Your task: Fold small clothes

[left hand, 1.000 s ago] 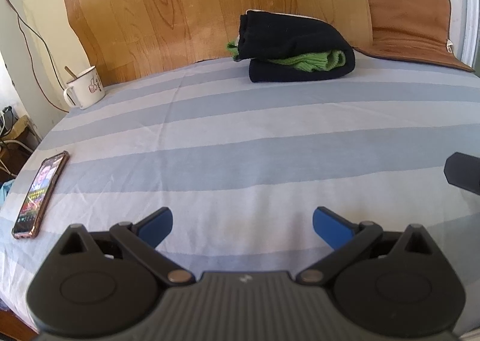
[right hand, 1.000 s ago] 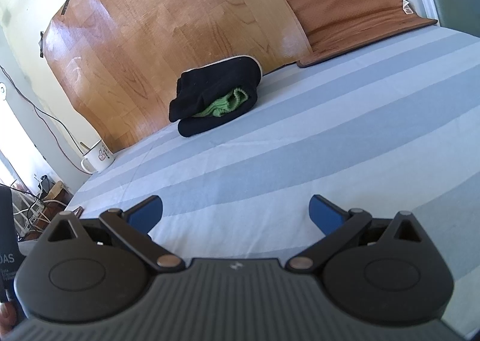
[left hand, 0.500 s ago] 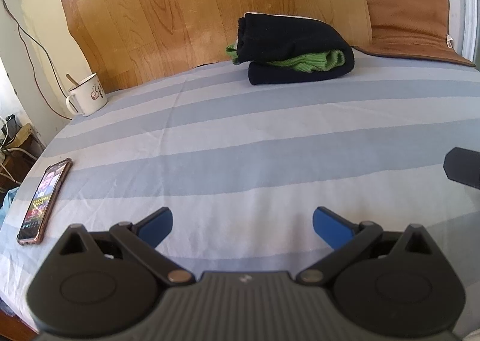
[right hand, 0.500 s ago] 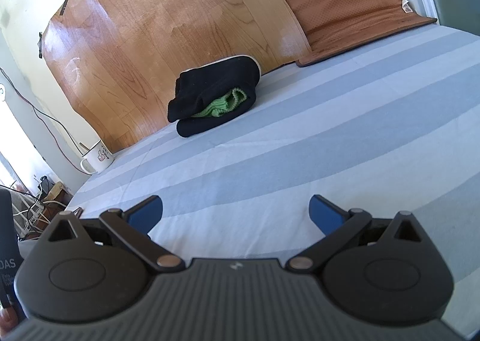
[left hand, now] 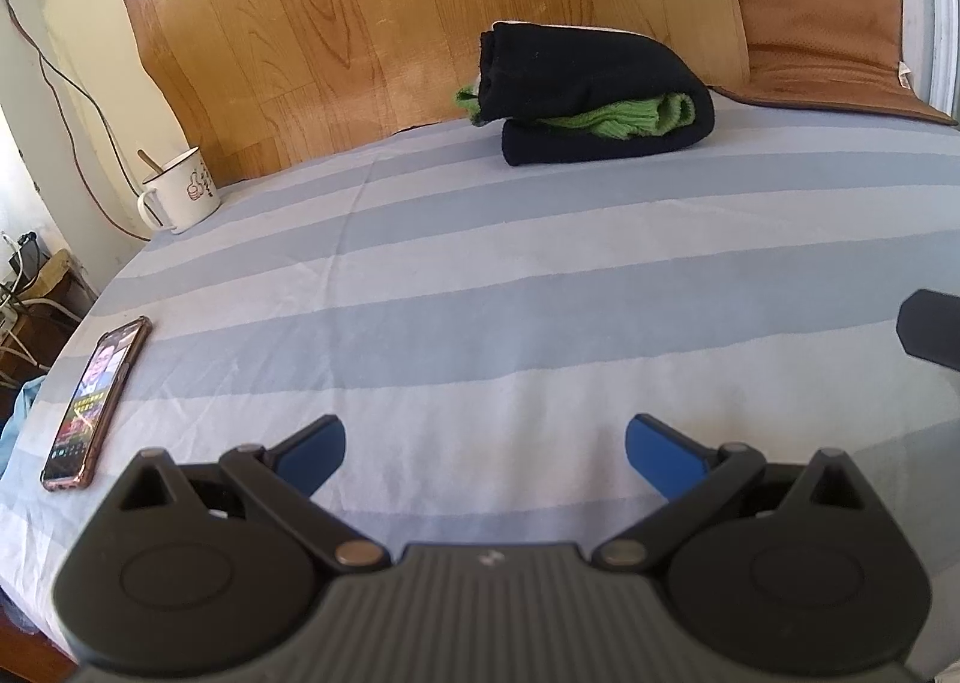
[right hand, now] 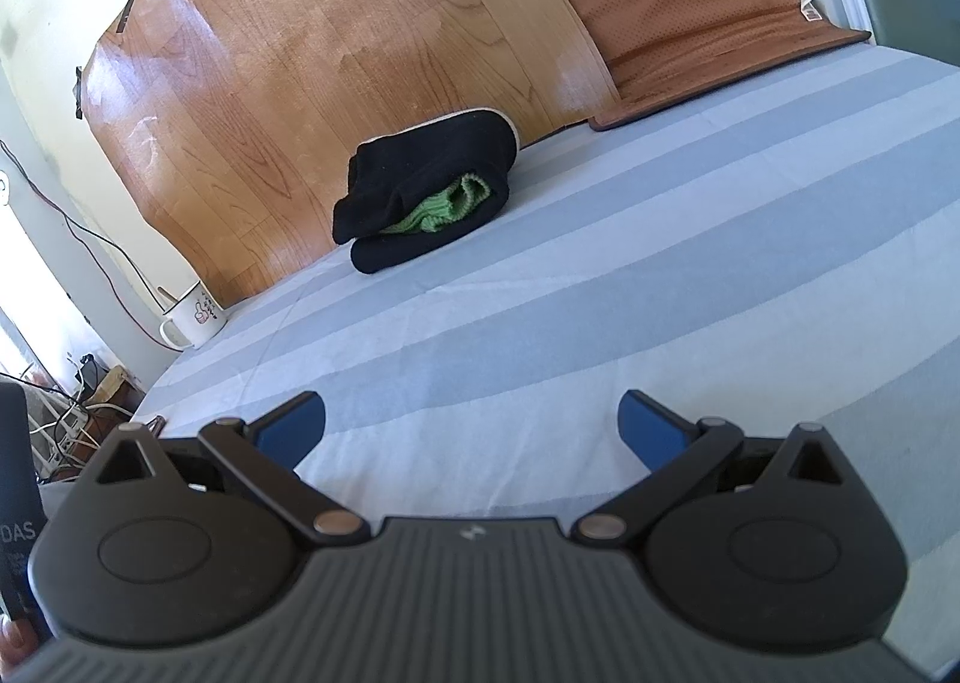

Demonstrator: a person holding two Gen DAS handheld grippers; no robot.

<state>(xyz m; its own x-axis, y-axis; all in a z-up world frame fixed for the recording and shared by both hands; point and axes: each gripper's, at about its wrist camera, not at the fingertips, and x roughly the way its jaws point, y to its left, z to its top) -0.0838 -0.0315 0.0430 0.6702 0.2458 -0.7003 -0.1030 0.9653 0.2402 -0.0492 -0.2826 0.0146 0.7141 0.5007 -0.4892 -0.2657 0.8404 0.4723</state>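
Observation:
A folded black garment [left hand: 591,89] [right hand: 429,185] with a green one [left hand: 630,116] [right hand: 447,206] tucked inside lies at the far side of the blue-and-white striped sheet [left hand: 510,275] [right hand: 630,287], against a wooden board. My left gripper [left hand: 485,449] hovers open over the near part of the sheet, far from the clothes, nothing between its blue pads. My right gripper [right hand: 471,425] is open too, equally far back and holding nothing. A dark piece of the right gripper [left hand: 930,335] shows at the right edge of the left wrist view.
A white mug [left hand: 180,197] [right hand: 195,317] with a spoon stands at the far left. A phone [left hand: 93,401] lies screen-up near the left edge. A brown cushion [left hand: 822,29] [right hand: 690,5] leans at the back right. Cables and clutter [right hand: 78,413] sit beyond the left edge.
The left wrist view has crept slightly forward and right, so the phone and mug sit a bit lower and nearer. Both grippers stay open; the clothes have not moved.

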